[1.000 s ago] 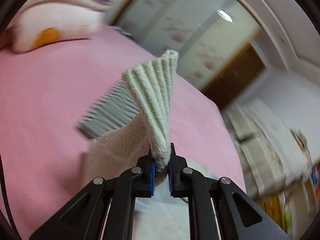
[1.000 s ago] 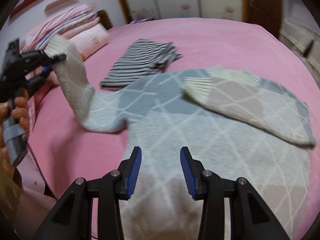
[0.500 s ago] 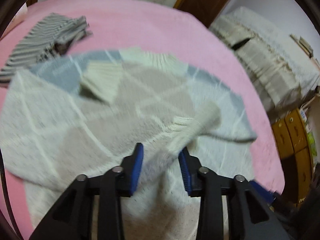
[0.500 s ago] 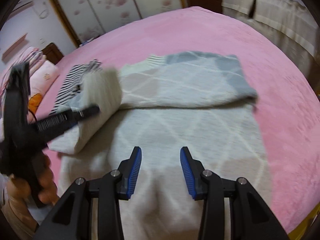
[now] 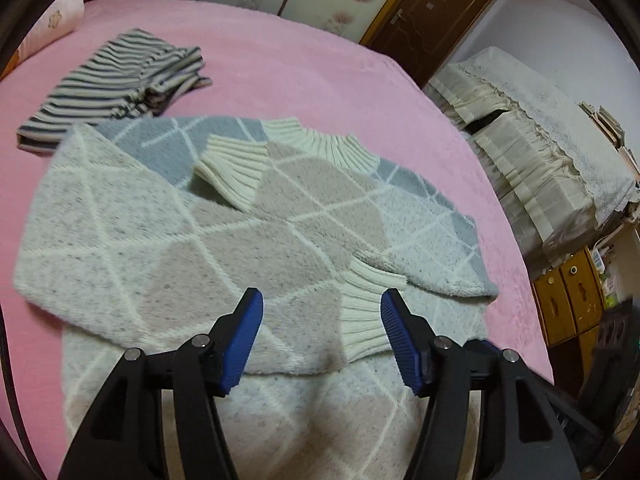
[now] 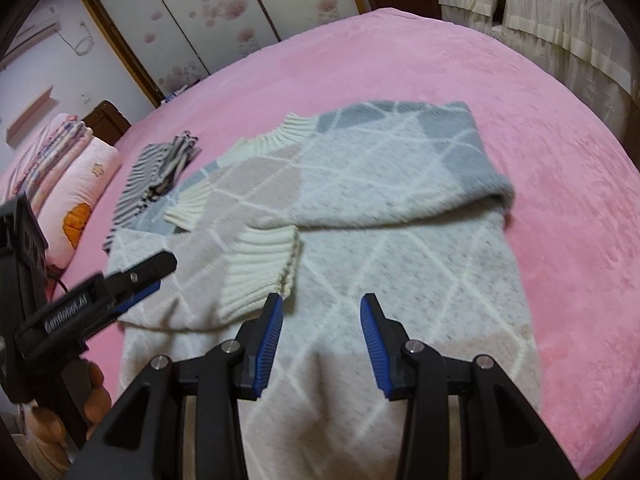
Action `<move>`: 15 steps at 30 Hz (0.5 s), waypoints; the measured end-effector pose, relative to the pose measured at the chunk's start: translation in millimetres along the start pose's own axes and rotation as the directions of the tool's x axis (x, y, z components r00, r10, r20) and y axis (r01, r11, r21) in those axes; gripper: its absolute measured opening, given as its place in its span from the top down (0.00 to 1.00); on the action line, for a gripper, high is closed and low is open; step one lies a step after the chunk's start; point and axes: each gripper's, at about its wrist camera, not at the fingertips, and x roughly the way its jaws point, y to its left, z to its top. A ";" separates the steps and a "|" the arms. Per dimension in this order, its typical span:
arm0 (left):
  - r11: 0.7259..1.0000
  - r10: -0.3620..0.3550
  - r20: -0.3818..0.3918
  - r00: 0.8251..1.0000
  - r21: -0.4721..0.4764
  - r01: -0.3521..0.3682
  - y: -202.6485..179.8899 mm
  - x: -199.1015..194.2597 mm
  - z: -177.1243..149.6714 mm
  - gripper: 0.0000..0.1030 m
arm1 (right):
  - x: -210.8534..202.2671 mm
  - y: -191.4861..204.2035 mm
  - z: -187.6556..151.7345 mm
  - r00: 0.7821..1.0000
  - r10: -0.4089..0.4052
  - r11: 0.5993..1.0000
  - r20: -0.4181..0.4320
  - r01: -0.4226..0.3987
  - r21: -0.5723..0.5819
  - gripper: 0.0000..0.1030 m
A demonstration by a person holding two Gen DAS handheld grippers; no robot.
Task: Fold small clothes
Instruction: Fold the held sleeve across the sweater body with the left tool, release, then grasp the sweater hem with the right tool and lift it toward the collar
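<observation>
A cream, beige and grey diamond-pattern sweater (image 5: pixel 256 240) lies flat on the pink bed, both sleeves folded across its chest. It also shows in the right wrist view (image 6: pixel 380 216). My left gripper (image 5: pixel 322 320) is open and empty, just above the near sleeve's ribbed cuff (image 5: pixel 366 308). In the right wrist view the left gripper (image 6: pixel 136 280) hovers at the sweater's left edge, by that cuff (image 6: pixel 260 268). My right gripper (image 6: pixel 322 320) is open and empty over the sweater's lower body.
A folded grey-striped garment (image 5: pixel 116 80) lies on the pink bed (image 5: pixel 312 80) beyond the sweater. Pillows and folded bedding (image 6: pixel 76 184) are at the bed's head. A cloth-covered cabinet (image 5: pixel 540 140) and a wooden door (image 5: pixel 424 12) stand beyond the bed.
My left gripper carried the sleeve cuff across the sweater, opened and let it go. The sleeve now lies flat over the chest. My right gripper stayed open.
</observation>
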 end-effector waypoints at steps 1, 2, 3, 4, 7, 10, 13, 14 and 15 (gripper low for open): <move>1.000 0.012 0.009 1.000 0.010 -0.012 1.0 -4.2 -0.7 0.42 | -0.7 1.6 2.9 1.000 0.005 1.000 0.003 -0.005 -0.003 0.61; 0.999 0.032 0.015 0.999 0.022 -0.033 1.3 -8.5 -1.6 0.41 | -1.9 4.2 5.9 1.000 0.008 1.000 0.009 -0.008 -0.009 0.61; 0.998 0.059 0.015 0.998 0.035 -0.059 3.0 -12.7 -2.8 0.41 | -3.0 6.8 8.1 1.000 0.008 1.000 0.012 -0.008 -0.017 0.61; 0.996 0.078 0.012 0.997 0.042 -0.078 4.5 -15.3 -3.5 0.40 | -3.8 9.9 10.9 1.000 0.007 1.000 0.016 -0.007 -0.029 0.61; 0.989 0.137 0.013 0.990 0.051 -0.138 10.8 -26.1 -8.0 0.38 | -4.8 16.8 16.9 1.000 0.005 0.999 0.022 -0.004 -0.054 0.61; 0.985 0.169 0.028 0.985 0.036 -0.170 19.2 -41.1 -12.1 0.32 | -3.9 21.5 21.3 1.000 0.003 0.998 0.026 -0.001 -0.065 0.61; 0.979 0.200 0.048 0.979 0.033 -0.202 26.4 -56.1 -13.4 0.28 | -1.6 25.5 23.6 1.000 0.003 0.998 0.024 -0.001 -0.070 0.61; 0.976 0.210 0.055 0.976 0.037 -0.213 28.7 -60.7 -13.5 0.26 | -1.1 26.7 24.0 1.000 0.002 0.997 0.023 0.000 -0.072 0.61; 0.972 0.227 0.063 0.972 0.041 -0.230 31.3 -65.3 -13.4 0.26 | 0.1 28.4 24.3 1.000 -0.002 0.997 0.020 0.003 -0.076 0.61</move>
